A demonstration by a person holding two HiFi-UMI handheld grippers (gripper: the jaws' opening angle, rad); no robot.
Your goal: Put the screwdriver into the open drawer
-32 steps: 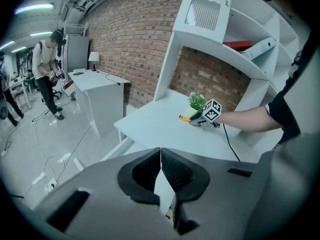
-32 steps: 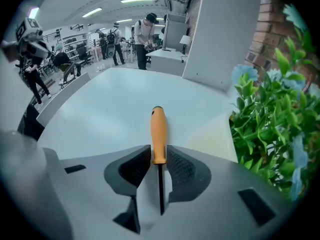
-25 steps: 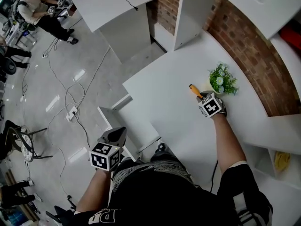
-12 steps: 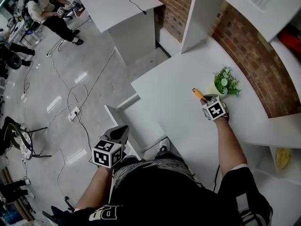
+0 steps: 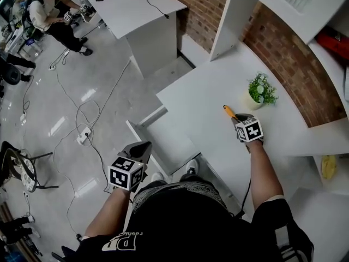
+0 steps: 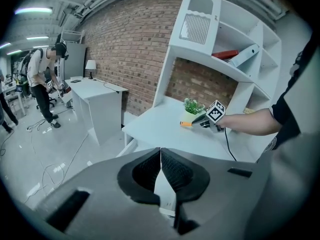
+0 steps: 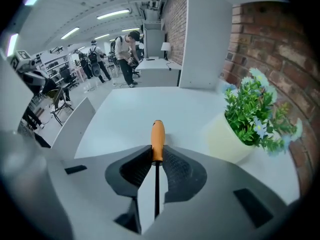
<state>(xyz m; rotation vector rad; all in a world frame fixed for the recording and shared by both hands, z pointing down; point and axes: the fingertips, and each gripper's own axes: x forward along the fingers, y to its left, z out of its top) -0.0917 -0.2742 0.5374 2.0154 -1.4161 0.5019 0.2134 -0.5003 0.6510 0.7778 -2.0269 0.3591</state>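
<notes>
The screwdriver (image 5: pixel 227 111) has an orange handle (image 7: pixel 157 136) and a thin dark shaft. My right gripper (image 5: pixel 234 118) is shut on it where handle meets shaft, handle pointing forward, above the white desk (image 5: pixel 202 86). Its jaws have just been closing with the screwdriver between them. The left gripper view shows that gripper and the screwdriver (image 6: pixel 186 124) in front of the plant. The open drawer (image 5: pixel 166 135) juts out from the desk's left side, white inside. My left gripper (image 5: pixel 143 147) hangs shut and empty beside the drawer's near end; its pads (image 6: pixel 161 156) meet.
A small potted plant (image 5: pixel 257 91) stands on the desk just right of the screwdriver, under a white shelf unit (image 5: pixel 283 4) on a brick wall. Another white desk (image 5: pixel 142 10) stands further off. Cables (image 5: pixel 90 119) lie on the floor; people (image 5: pixel 46 10) work far left.
My right gripper has drawn the screwdriver up and away from the plant pot, toward me. The left gripper has drifted a little closer to the drawer.
</notes>
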